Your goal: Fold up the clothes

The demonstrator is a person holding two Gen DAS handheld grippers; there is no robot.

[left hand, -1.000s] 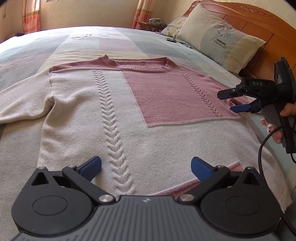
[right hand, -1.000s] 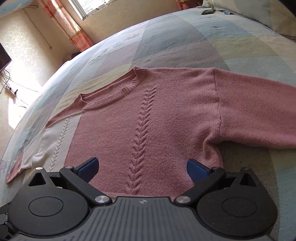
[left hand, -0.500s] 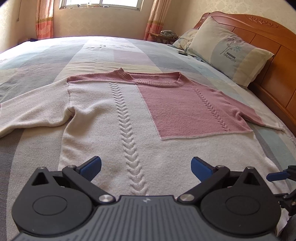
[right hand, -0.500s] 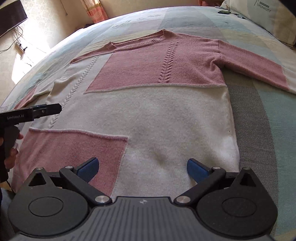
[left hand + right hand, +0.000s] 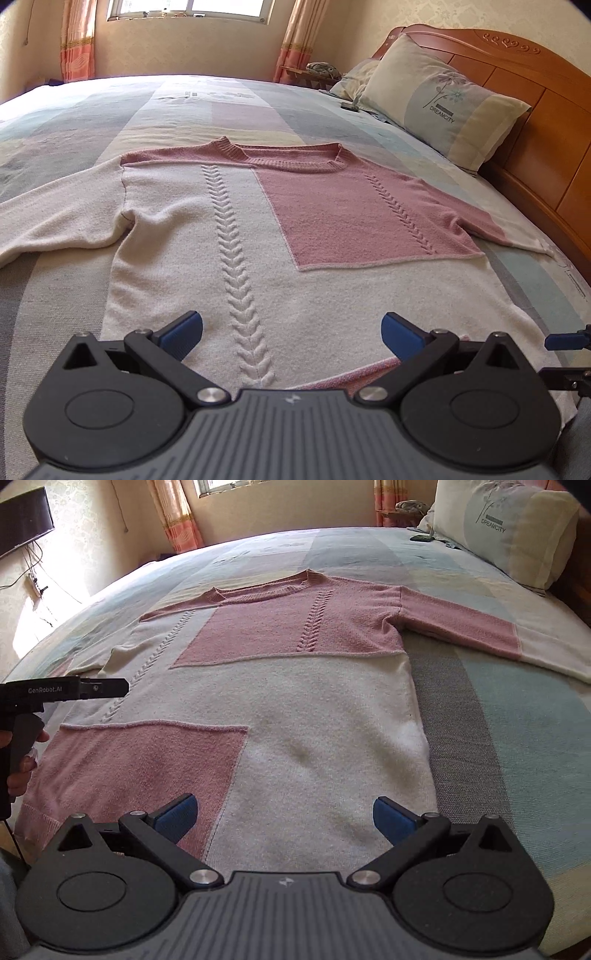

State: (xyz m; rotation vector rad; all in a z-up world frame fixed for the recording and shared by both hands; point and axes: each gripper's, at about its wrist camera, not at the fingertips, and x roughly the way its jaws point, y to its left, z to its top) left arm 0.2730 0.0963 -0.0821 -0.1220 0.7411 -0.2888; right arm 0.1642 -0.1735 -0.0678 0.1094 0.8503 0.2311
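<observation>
Sweater: a pink and cream knitted sweater (image 5: 258, 236) lies flat and face up on the bed, filling the middle of both views, its neckline toward the top of the frame and its hem at the bottom edge, just ahead of both tongs.
Sleeves: in the left wrist view the cream sleeve (image 5: 62, 221) stretches out to the left edge; in the right wrist view the pink sleeve with a cream cuff (image 5: 480, 631) runs to the right edge.
Left tongs: the left tongs (image 5: 291, 332) hang over the hem with the jaws wide apart, nothing between the blue pads, near the cable-knit stripe at lower centre.
Right tongs: the right tongs (image 5: 284, 816) sit over the cream lower part of the sweater, jaws also wide, holding nothing.
Each seen by the other: the left tool shows at the left edge of the right wrist view, with a hand (image 5: 22, 768) on its grip; a blue tip of the right tool peeks in at the lower right of the left wrist view.
Bed: a patchwork bedspread (image 5: 229, 107) in pale colours covers the bed.
Pillow: a printed pillow (image 5: 443, 103) leans on the wooden headboard (image 5: 535, 122) at upper right.
Window: a window with orange curtains (image 5: 77, 40) sits at the top.
</observation>
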